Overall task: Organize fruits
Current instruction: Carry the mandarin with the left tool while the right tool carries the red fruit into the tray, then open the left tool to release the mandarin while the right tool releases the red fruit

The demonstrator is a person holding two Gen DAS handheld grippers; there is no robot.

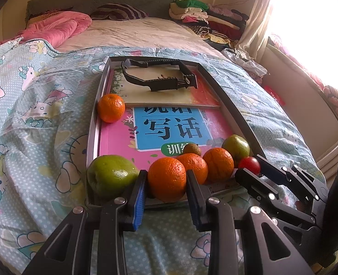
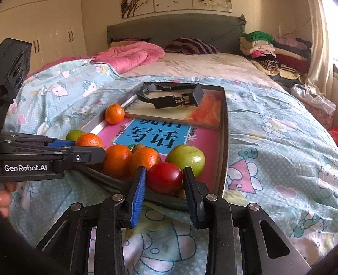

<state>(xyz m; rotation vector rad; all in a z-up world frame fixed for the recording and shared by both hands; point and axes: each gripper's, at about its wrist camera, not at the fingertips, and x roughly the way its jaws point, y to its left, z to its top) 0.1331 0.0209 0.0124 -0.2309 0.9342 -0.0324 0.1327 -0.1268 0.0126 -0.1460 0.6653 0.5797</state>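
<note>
A metal tray (image 1: pixel 237 112) lies on the bed with books in it and fruit lined up along its near edge. My left gripper (image 1: pixel 166 174) is shut on an orange (image 1: pixel 166 178), its blue pads against both sides. A green fruit (image 1: pixel 111 175) sits to its left; two more oranges (image 1: pixel 218 163), a small brown fruit (image 1: pixel 191 149) and a second green fruit (image 1: pixel 236 146) sit to its right. My right gripper (image 2: pixel 164 170) grips a red tomato (image 2: pixel 165 177) at the tray's near right end. One mandarin (image 2: pixel 115 114) sits alone by the left rim.
A black plastic frame (image 1: pixel 159 75) lies on the far book. The pink book (image 1: pixel 169 128) covers the tray's middle. The bed has a cartoon-print quilt (image 1: pixel 42 114), a pink duvet (image 1: pixel 59 27) and stacked clothes (image 1: pixel 203 18). A person's fingers (image 2: pixel 2 199) hold the left gripper.
</note>
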